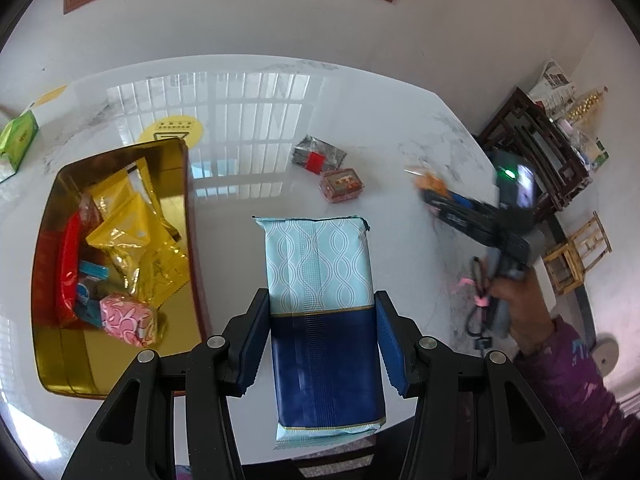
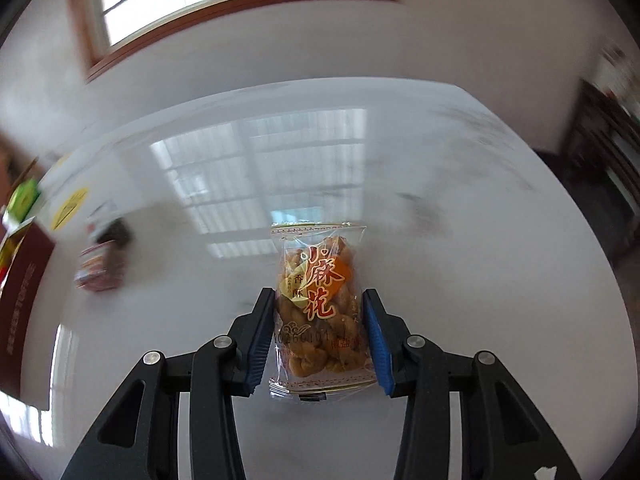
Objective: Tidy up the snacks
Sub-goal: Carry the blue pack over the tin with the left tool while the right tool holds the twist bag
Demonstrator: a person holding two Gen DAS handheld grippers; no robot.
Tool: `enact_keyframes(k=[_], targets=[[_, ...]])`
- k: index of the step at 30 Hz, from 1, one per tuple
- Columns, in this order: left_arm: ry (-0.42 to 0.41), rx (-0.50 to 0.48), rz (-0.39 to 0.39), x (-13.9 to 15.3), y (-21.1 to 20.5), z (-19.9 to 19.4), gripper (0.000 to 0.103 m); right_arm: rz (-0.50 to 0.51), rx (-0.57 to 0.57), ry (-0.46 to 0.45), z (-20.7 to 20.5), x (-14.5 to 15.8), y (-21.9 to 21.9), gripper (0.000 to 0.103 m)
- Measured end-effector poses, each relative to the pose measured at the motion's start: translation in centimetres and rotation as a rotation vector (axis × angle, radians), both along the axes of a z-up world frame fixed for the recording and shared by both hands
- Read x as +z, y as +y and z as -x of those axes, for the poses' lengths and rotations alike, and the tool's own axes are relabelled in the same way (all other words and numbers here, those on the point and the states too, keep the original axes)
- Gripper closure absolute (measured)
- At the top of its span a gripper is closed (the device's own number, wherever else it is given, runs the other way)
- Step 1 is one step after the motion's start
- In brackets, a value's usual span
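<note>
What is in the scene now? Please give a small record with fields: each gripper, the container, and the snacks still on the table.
left gripper: shut on the blue packet
right gripper: shut on the clear bag of fried twists
container: gold tin, left of the blue packet, open, holding yellow packets, a red packet and a pink wrapped sweet
loose on table: dark packet with red label, small red pack
table's far left: green box

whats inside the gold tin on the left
The gold tin holds yellow packets, a red packet, a pink wrapped snack and small blue-wrapped pieces. Anything beneath that pile is covered.
</note>
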State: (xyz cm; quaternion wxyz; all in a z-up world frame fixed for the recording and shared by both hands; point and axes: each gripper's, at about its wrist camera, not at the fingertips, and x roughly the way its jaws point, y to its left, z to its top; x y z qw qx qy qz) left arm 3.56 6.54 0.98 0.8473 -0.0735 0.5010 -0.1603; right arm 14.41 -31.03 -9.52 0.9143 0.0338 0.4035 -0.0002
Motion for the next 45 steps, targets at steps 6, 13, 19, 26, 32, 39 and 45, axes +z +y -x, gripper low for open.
enact_keyframes(k=[6,13,19,26,32,39,45], targets=[[-0.028,0.024,-0.001,0.6,0.7,0.9,0.052,-0.057,-0.106,-0.01,0.8,0.0,-3.2,0.062],[-0.064,0.07,-0.016,1.0,2.6,1.8,0.052,-0.002,-0.114,0.004,0.6,-0.1,-2.5,0.062],[-0.082,0.121,-0.029,1.2,4.8,2.5,0.051,0.021,-0.132,0.009,0.5,-0.2,-2.4,0.062],[-0.115,0.193,-0.063,1.4,7.8,3.1,0.051,0.045,-0.141,0.015,0.3,-0.3,-2.2,0.062],[-0.136,0.255,-0.109,1.0,10.7,2.9,0.051,0.068,-0.143,0.021,0.3,-0.4,-1.9,0.062],[-0.125,0.326,-0.109,-0.2,14.3,2.1,0.051,0.073,-0.143,0.021,0.4,-0.4,-1.9,0.062],[-0.094,0.356,-0.111,-1.5,16.2,1.6,0.051,0.072,-0.142,0.021,0.4,-0.4,-1.9,0.062]])
